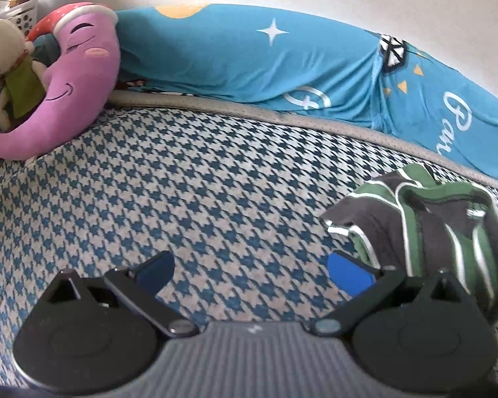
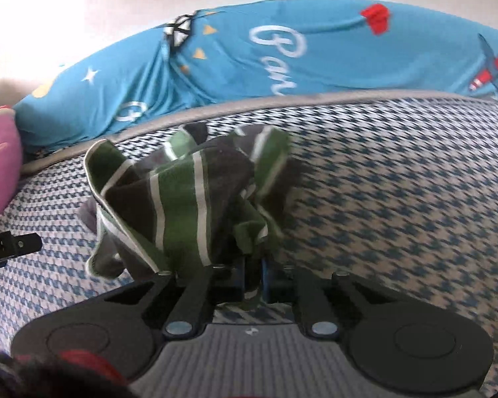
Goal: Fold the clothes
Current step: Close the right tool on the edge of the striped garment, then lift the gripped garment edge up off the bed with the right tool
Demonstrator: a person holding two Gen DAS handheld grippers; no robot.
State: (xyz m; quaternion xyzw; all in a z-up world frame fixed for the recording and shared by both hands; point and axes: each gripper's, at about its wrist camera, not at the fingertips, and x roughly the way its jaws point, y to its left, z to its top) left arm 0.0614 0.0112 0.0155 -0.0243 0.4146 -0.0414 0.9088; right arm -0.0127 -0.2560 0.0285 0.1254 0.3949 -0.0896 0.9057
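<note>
The right gripper (image 2: 253, 275) is clamped on the crumpled green, dark-grey and white striped garment (image 2: 196, 195), bunched above the blue-and-white houndstooth mattress (image 2: 398, 199). The left gripper (image 1: 250, 270), jaws wide apart, holds nothing; the garment hangs just beside its right finger.

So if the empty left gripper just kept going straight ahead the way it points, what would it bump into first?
Probably the houndstooth bed cover: the open left gripper points at bare patterned fabric. Beyond that lies the blue bedding. The striped garment sits off to its right. Depth is hard to judge.
</note>
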